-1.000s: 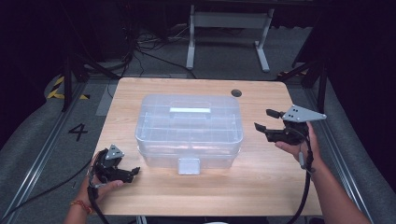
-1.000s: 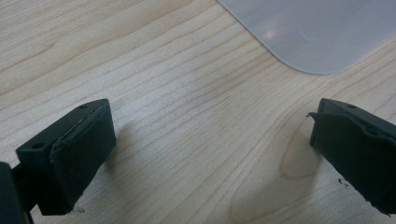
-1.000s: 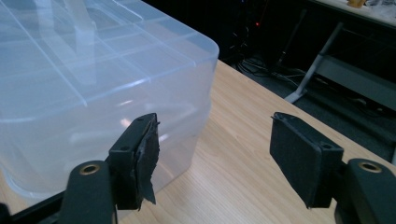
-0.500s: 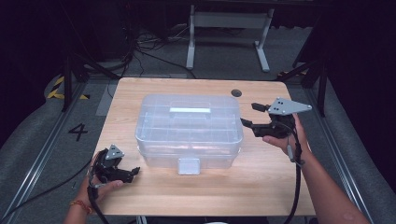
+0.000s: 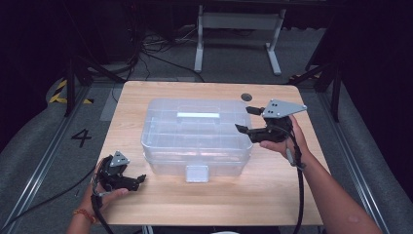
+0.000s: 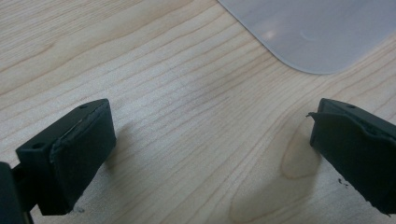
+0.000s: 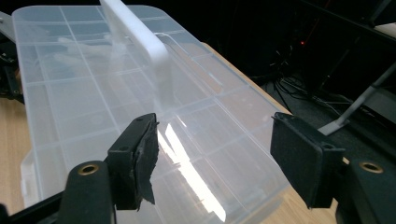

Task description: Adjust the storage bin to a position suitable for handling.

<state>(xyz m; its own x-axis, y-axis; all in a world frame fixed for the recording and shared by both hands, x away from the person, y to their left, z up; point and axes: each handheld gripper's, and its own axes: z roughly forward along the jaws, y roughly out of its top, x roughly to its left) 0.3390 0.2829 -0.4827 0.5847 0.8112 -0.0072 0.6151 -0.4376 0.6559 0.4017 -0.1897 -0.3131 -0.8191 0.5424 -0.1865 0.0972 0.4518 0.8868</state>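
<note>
Step in hand: right gripper (image 5: 246, 120) closing in on the right end of the clear organiser box (image 5: 195, 134); by my reading an approach to the carry handle (image 7: 140, 39) or to the lid's right edge — which of the two I cannot tell.
Right gripper state: jaws apart, nothing between the pads; in the right gripper view they hang over the lid's near corner, one pad over the plastic, the other out past the box edge.
Left gripper state: left gripper (image 5: 139, 179) parted wide, empty, resting low on the table (image 5: 272, 190) near the front-left corner of the box; the left gripper view has bare wood between the jaws and a rounded box corner (image 6: 322, 32) beyond.
How to do it well: line both pads square to whatever is to be gripped before closing; come in level, since the lid is glossy and a slanted pinch would likely slide. If the lid is to lift, the front latch (image 5: 197, 173) probably needs freeing first. The left gripper is well placed to steady the box — use it.
Box position: centre of the table, long side toward the person, lid down, latch facing the near edge.
Box appearance: translucent plastic, lid moulded into a grid of compartments, white bar handle along the top. Pale shapes show faintly inside; contents not identifiable. Strong glare on the lid.
Risk: light box may skid on smooth wood if pushed from one side.
</note>
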